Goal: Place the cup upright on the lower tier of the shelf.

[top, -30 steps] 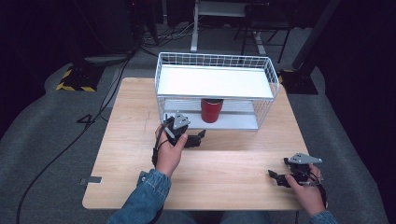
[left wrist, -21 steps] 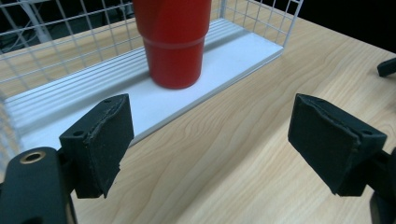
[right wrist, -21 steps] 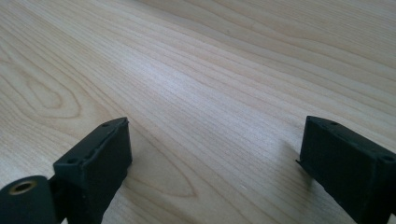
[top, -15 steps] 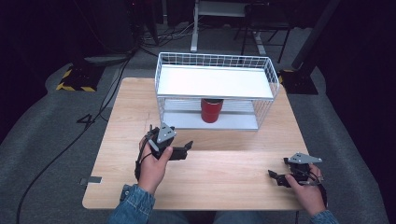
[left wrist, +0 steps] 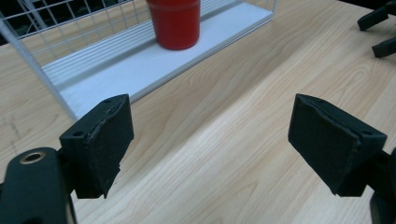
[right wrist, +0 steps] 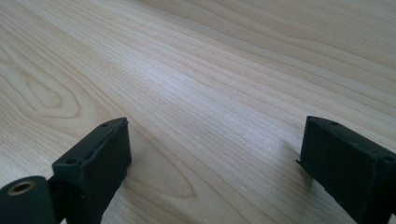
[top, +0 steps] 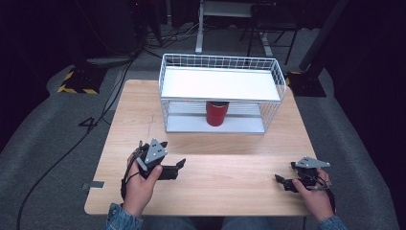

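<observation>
Two grippers are working over one wooden desk [top: 230,177], with one wire rack and one red cup in play. At the left, the left gripper [top: 180,166] is sitting in the person's left hand [top: 139,184] low over the desk's near left part, its fingers [left wrist: 100,140] standing spread wide with nothing between them. In the left gripper view the fingers are pointing toward the rack's lower shelf, with bare wood below them.

Toward the middle and farther back, the white wire rack [top: 221,62] is standing on the desk, with one flat white top shelf and one lower shelf. The red cup [top: 216,113] is standing upright on that lower shelf, near its middle, under the top shelf and well apart from both grippers.

At the right, the right gripper [top: 282,182] is resting in the right hand [top: 316,196] near the desk's front right corner, its fingers [right wrist: 95,163] also spread apart over bare wood.

Compared with a second ago, the left gripper is lying farther back toward the person and farther left; it was close to the rack's front then. The right gripper and the cup are sitting where they were.
</observation>
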Demonstrator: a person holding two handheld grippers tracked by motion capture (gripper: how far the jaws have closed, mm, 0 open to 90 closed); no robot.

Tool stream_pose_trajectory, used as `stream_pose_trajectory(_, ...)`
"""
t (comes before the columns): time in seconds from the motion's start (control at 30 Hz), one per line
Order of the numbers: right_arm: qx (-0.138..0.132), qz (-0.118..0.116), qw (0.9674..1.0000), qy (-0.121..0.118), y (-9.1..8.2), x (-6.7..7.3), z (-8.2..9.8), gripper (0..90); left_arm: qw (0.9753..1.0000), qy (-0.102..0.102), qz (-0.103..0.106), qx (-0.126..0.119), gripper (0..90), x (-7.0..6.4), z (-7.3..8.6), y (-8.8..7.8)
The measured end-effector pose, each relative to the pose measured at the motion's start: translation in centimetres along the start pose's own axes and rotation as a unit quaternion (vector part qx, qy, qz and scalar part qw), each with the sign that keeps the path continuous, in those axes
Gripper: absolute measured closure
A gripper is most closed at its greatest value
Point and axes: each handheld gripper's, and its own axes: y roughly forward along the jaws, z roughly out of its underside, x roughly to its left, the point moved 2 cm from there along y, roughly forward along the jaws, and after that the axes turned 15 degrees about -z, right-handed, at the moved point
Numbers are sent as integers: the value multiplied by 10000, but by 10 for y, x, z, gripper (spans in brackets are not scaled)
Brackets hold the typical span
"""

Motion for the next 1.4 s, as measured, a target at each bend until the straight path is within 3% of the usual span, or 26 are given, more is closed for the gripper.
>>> stream_pose_trajectory(0.13,0,1,10000,0,0,0,0,88,9997,28,-105,197,151,6,12,-7)
stream_pose_trajectory(0.23,0,0,10000,0,0,0,0,88,9992,-124,-90,357,151,13,27,-10)
stream_pose_trajectory(0.37,0,1,10000,2,0,0,0,87,9980,-77,-155,604,152,19,42,-12)
stream_pose_trajectory(0.53,0,1,10000,1,0,0,0,88,9969,-94,-77,780,152,23,57,-12)
stream_pose_trajectory(0.63,0,1,10000,1,0,0,0,88,9952,-41,-120,969,152,29,72,-12)
stream_pose_trajectory(0.87,-1,2,10000,-1,0,0,0,88,9923,-32,-186,1225,152,34,87,-8)
stream_pose_trajectory(0.9,0,1,10000,1,0,0,0,88,9908,67,-190,1341,152,35,91,-6)
stream_pose_trajectory(1.07,-1,2,10000,-1,0,0,0,88,9881,215,-196,1511,152,34,98,-3)
stream_pose_trajectory(1.1,-1,1,10000,3,0,0,0,88,9865,295,-170,1604,152,34,100,-1)
stream_pose_trajectory(1.17,0,2,10000,2,0,0,0,88,9857,323,-187,1641,153,34,102,0)
stream_pose_trajectory(1.2,-1,2,10000,1,0,0,0,88,9854,214,-167,1678,149,34,104,1)
stream_pose_trajectory(1.23,-1,2,10000,0,0,0,0,88,9853,98,-143,1697,151,34,104,2)
stream_pose_trajectory(1.33,-1,2,10000,1,0,0,0,88,9858,98,-98,1671,139,35,105,2)
stream_pose_trajectory(1.37,-1,2,10000,1,0,0,0,88,9868,84,-106,1614,118,35,106,3)
stream_pose_trajectory(1.4,-1,1,10000,3,0,0,0,88,9892,91,-92,1457,79,35,109,7)
